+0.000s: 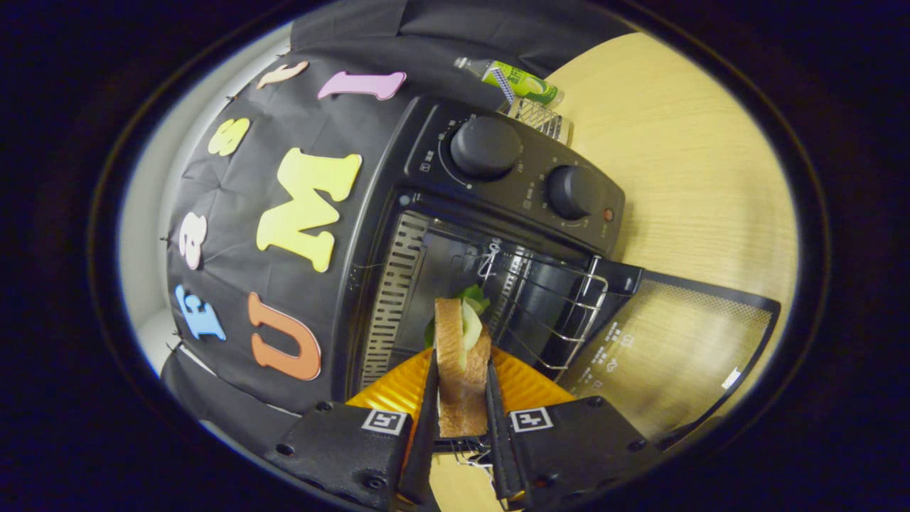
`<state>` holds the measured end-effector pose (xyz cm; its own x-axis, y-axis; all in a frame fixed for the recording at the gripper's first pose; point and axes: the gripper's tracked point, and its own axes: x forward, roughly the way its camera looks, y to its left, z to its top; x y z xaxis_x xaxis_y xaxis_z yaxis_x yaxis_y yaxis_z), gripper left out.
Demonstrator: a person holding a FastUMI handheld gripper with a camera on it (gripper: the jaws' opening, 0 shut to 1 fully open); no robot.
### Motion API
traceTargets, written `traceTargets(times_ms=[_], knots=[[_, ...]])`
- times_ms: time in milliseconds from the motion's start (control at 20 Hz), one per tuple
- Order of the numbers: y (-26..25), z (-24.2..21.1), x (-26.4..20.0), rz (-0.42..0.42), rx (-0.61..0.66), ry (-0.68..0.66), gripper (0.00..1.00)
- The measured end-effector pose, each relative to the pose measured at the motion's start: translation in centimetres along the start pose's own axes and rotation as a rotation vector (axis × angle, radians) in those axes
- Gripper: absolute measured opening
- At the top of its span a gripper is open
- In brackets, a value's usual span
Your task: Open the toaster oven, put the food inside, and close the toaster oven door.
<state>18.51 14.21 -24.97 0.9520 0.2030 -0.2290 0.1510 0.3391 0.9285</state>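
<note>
Brown bread shows at the gripper — both fingers clamp a sandwich above an orange plate, just before the black toaster oven — its glass door lies open on the wooden table.

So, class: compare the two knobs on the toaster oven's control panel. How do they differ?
The larger knob looks bigger than the smaller knob. The larger knob sits nearer the bottle; the smaller knob sits beside the small orange light. Both are round, black and on the same panel of the toaster oven, above the open cavity.
</note>
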Motion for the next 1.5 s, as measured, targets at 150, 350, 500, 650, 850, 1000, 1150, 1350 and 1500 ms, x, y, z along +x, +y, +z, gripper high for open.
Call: traceTargets(times_ms=[150,350,500,650,850,1000,1150,1350,1500], knots=[[0.4,0.1,1.7,-0.019,-0.035,-0.022,0.39],[0.0,-0.1,3.2,-0.039,0.012,-0.008,0.4],[-0.2,-0.7,3.3,-0.052,0.011,0.014,0.43],[-0.3,-2.2,3.1,-0.094,-0.159,0.046,0.56],[-0.6,-3.0,2.9,-0.166,-0.434,0.063,0.75],[-0.9,-3.9,2.7,-0.209,-0.6,0.109,0.84],[-0.6,-3.8,2.1,-0.225,-0.683,0.147,0.89],[-0.2,-3.4,1.6,-0.213,-0.867,0.169,0.91],[0.4,-3.4,1.3,-0.193,-0.978,0.168,0.92]])
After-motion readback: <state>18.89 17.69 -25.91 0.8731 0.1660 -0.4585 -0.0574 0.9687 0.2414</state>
